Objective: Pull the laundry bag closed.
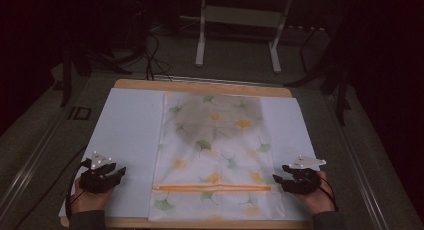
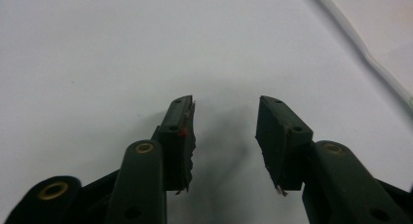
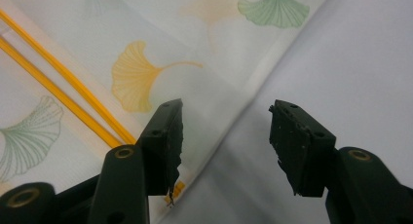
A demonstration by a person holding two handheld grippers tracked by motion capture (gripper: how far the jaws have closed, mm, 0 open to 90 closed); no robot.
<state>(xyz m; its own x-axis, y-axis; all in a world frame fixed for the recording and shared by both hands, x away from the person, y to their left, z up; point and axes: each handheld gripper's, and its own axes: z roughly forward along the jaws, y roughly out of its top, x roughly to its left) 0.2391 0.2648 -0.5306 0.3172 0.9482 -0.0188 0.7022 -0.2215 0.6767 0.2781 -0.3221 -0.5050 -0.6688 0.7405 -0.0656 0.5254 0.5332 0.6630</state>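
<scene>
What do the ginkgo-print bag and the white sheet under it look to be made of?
Ginkgo-print bag: looks like thin, sheer fabric, perhaps fine mesh; a dark item shows through its far half, and an orange zipper runs across the near end. White sheet: smooth, matte, probably paper or thin board, with no visible weave. Table: its rim looks like light wood.

No words, labels, brands or numbers can be read anywhere; the cloth bag [image 1: 215,155] carries just a leaf print.
</scene>
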